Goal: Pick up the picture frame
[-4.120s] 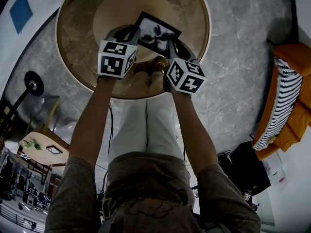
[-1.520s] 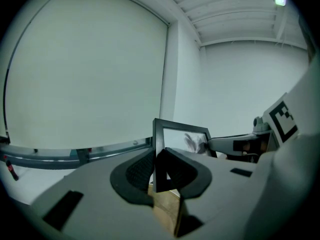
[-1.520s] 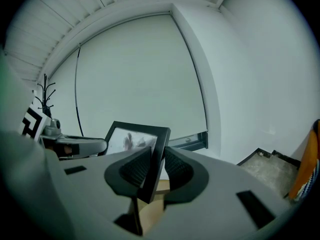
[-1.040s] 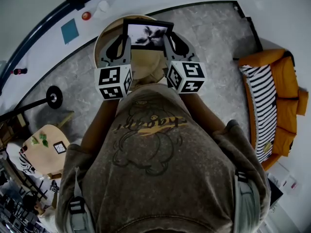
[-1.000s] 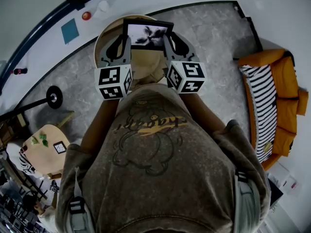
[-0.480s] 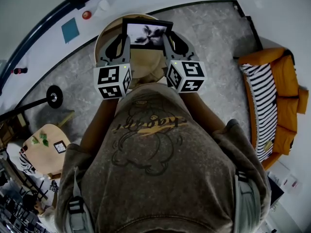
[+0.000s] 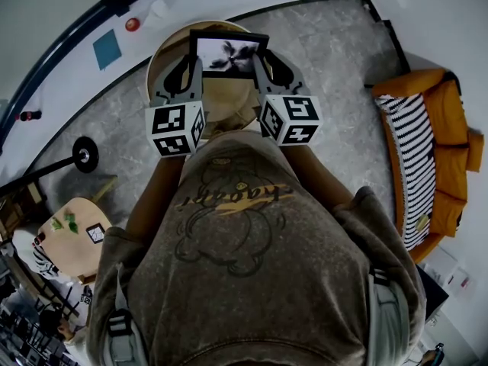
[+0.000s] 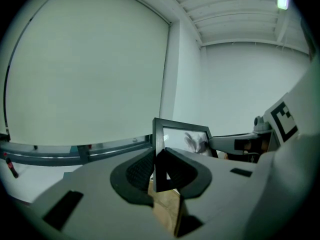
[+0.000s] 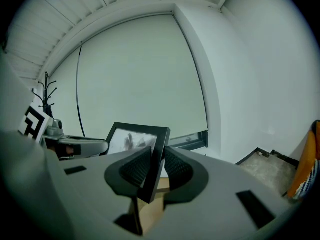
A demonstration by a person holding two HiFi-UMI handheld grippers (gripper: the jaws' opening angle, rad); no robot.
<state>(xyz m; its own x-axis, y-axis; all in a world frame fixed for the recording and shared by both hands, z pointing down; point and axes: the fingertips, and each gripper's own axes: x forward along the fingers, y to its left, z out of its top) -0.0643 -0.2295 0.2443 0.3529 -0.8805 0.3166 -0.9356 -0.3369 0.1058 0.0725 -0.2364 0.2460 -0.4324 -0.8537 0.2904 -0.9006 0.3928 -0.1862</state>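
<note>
Obs., head view, working outward from the wearer:
- Person's brown printed shirt (image 7: 236, 227) fills the lower half; both forearms reach forward from it
- Marker cube of the left gripper (image 7: 174, 128) and marker cube of the right gripper (image 7: 290, 119) sit side by side just past the chest
- Left gripper (image 7: 191, 65): clamped on the left side rail of the picture frame (image 7: 229, 54). In the left gripper view (image 8: 159, 171), the ribbed pads press on either face of the black rail (image 8: 182, 139)
- Right gripper (image 7: 261, 63): clamped on the frame's right side rail. In the right gripper view (image 9: 155, 171), the rail runs tilted between the two pads, both in contact with it (image 9: 132, 139)
- Frame: black border, pale monochrome print facing the wearer, held in the air between the two grippers, above the round wooden table (image 7: 221, 97) and not touching it
- Beyond and around the table: grey marbled floor (image 7: 328, 59)
- Right side: orange sofa (image 7: 446, 128) with a black-and-white striped cover (image 7: 412, 166)
- Left side: dark round stand base (image 7: 84, 153), and a small table with green items (image 7: 72, 223) lower left
- Farthest: blue square (image 7: 107, 49) and a small red object (image 7: 133, 24) on the pale surface past the floor's edge
</note>
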